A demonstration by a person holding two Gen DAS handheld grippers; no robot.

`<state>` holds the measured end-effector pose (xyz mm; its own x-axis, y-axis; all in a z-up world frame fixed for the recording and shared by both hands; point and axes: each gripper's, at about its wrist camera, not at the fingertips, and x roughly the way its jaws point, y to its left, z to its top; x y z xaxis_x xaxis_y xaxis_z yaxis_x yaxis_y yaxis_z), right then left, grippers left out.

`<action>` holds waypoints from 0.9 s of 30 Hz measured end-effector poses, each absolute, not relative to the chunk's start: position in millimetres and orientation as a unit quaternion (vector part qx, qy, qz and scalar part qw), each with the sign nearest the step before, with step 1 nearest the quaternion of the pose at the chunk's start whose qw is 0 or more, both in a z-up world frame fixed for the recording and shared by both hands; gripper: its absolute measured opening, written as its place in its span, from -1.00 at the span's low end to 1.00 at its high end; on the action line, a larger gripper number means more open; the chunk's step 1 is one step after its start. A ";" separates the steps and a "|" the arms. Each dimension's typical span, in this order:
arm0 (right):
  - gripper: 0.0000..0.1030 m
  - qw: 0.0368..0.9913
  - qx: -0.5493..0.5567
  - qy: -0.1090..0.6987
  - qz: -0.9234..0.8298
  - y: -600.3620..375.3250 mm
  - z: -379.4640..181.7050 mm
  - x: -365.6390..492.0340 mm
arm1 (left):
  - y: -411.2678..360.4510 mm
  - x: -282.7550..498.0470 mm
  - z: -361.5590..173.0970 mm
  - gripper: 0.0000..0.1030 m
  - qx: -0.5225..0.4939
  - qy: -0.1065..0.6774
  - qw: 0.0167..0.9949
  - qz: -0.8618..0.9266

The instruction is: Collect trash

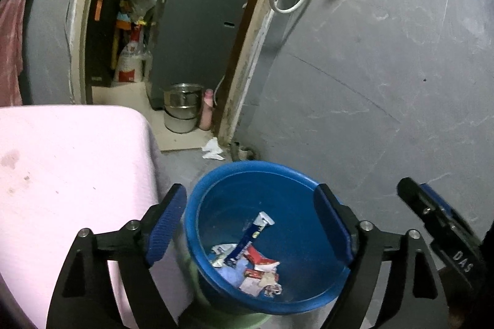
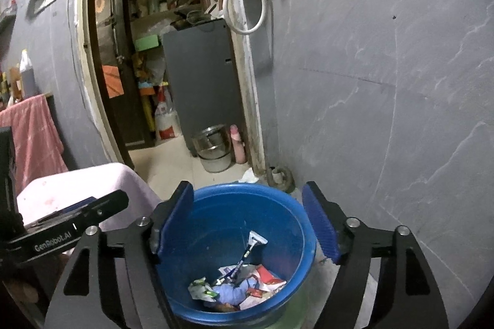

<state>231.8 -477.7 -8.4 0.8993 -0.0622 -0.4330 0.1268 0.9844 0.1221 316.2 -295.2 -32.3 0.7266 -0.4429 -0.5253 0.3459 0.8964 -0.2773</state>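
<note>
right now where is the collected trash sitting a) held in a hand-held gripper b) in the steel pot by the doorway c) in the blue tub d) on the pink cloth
c: the wrappers lie piled at the bottom of the blue tub, and the left hand-held gripper and right hand-held gripper are both open above it with nothing between their pads.

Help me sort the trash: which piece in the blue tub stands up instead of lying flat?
The long blue-and-white tube wrapper, which leans upright against the blue tub's inner wall. The red-and-white wrappers and the other scraps lie crumpled at the bottom.
</note>
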 end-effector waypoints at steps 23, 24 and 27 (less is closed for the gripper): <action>1.00 0.984 0.075 0.154 -0.052 -455.7 24.3 191.1 | -243.3 272.1 9.0 0.86 -0.062 0.222 0.954 -0.194; 1.00 0.984 0.074 0.152 -0.051 -454.0 24.7 188.6 | -239.7 268.9 11.4 0.86 -0.061 0.219 0.954 -0.194; 1.00 0.986 0.069 0.147 -0.047 -444.1 28.7 179.9 | -229.2 258.6 18.5 0.87 -0.060 0.210 0.956 -0.195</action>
<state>179.9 -444.1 28.7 0.9524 -0.0720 -0.2961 0.1124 0.9862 0.1219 258.6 -229.2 18.5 0.8354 -0.3987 -0.3785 0.3481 0.9165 -0.1971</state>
